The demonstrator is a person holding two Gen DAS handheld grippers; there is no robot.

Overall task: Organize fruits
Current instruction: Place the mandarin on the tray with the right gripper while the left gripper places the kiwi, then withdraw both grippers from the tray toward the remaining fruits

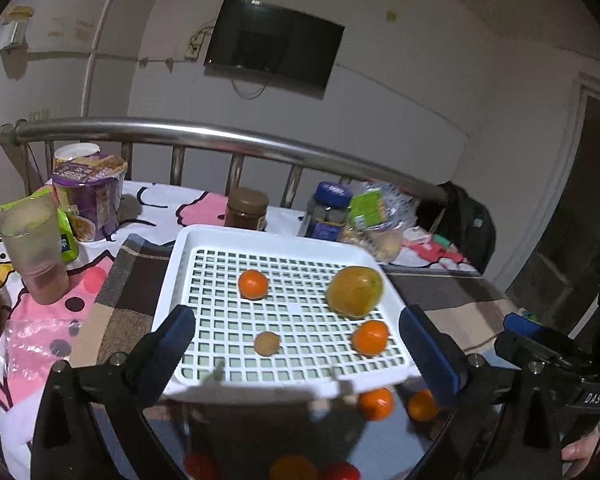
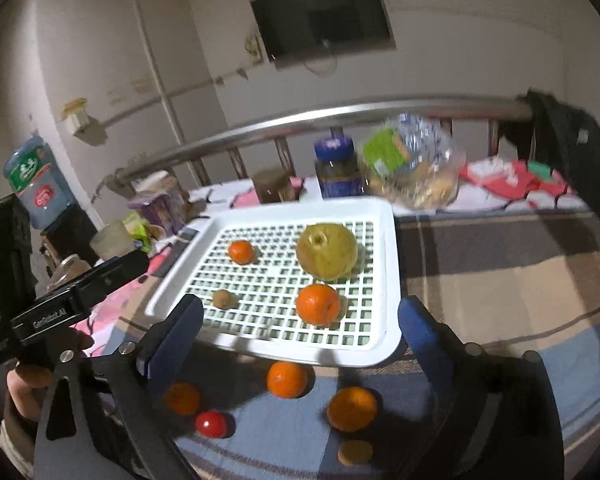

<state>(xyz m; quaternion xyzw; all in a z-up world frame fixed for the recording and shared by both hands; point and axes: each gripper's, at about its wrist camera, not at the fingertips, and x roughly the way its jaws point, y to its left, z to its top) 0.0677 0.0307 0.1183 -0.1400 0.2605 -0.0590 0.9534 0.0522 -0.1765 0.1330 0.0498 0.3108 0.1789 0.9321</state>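
Left gripper point(image 1: 296, 344), black frame with blue-padded fingers: jaws spread wide, nothing between them, hovering over the near edge of the white plastic lattice tray point(image 1: 260, 238); presumably held open to frame the next pick

Right gripper point(image 2: 300, 328), same build: jaws equally wide apart, empty, poised above the tray's near rim point(image 2: 392, 280) with loose fruit just below it; it shows at the right margin of the left wrist view

White lattice tray: landmark and collecting surface, lying flat on the brown and blue checked cloth point(image 2: 500, 260), its long axis running from the near edge toward the steel rail point(image 1: 220, 136) behind it; the raised rim likely keeps round fruit from rolling off

On the tray: large yellow-green pear-like fruit point(image 2: 327, 250) at the far right corner, its stem hollow turned up and toward the camera; small orange mandarin point(image 2: 241, 251) at far left; larger orange mandarin point(image 2: 318, 304) at near right; small brown round fruit point(image 2: 225, 298) at near left. All well apart, none touching

Off the tray, on the cloth just before its near edge: three orange mandarins point(image 2: 287, 379), point(image 2: 352, 408), point(image 2: 182, 398), a small red tomato-like fruit point(image 2: 211, 424), a flat tan piece point(image 2: 355, 452) of uncertain kind; judged still to be sorted

Behind the tray: brown-lidded jar point(image 1: 247, 208), blue-lidded jar point(image 1: 326, 210), clear bag of snacks point(image 1: 380, 220)
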